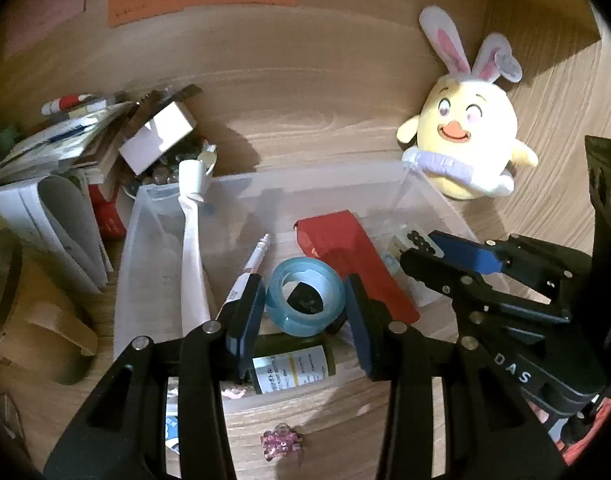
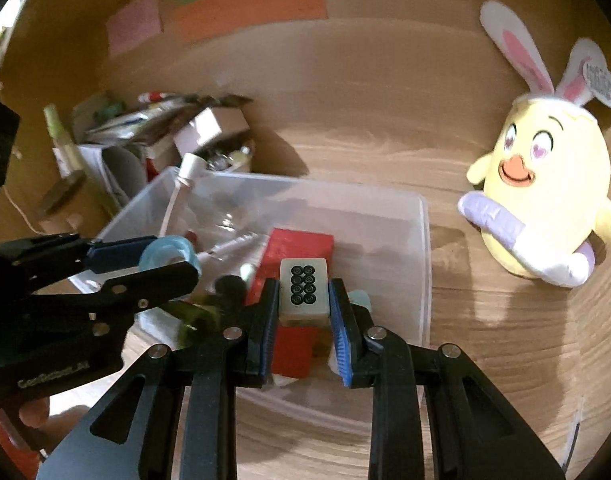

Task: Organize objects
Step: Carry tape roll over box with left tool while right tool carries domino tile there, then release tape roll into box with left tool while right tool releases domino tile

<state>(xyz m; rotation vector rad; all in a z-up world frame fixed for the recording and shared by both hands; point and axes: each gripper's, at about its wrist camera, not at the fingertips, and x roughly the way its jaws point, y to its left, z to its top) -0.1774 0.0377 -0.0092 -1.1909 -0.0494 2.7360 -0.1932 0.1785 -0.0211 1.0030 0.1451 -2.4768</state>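
My left gripper (image 1: 303, 286) is shut on a light blue tape roll (image 1: 305, 320) and holds it over a clear plastic bin (image 1: 305, 176). In the right wrist view, my right gripper (image 2: 304, 304) is shut on a cream mahjong tile (image 2: 304, 280) with black circles, also above the bin (image 2: 425, 260). Each gripper shows in the other's view: the right gripper (image 1: 437, 254) at the right edge, the left gripper (image 2: 157, 260) with the tape roll (image 2: 165, 252) at the left. In the bin lie a red box (image 1: 353, 256), a white toothbrush (image 1: 191, 240), a pen (image 1: 255, 260) and a labelled green bottle (image 1: 293, 368).
A yellow plush chick with rabbit ears (image 1: 465, 136) leans against the wooden wall to the right of the bin. A heap of papers and small boxes (image 1: 65, 160) crowds the bin's left side. A small pink toy (image 1: 283, 446) lies on the table in front of the bin.
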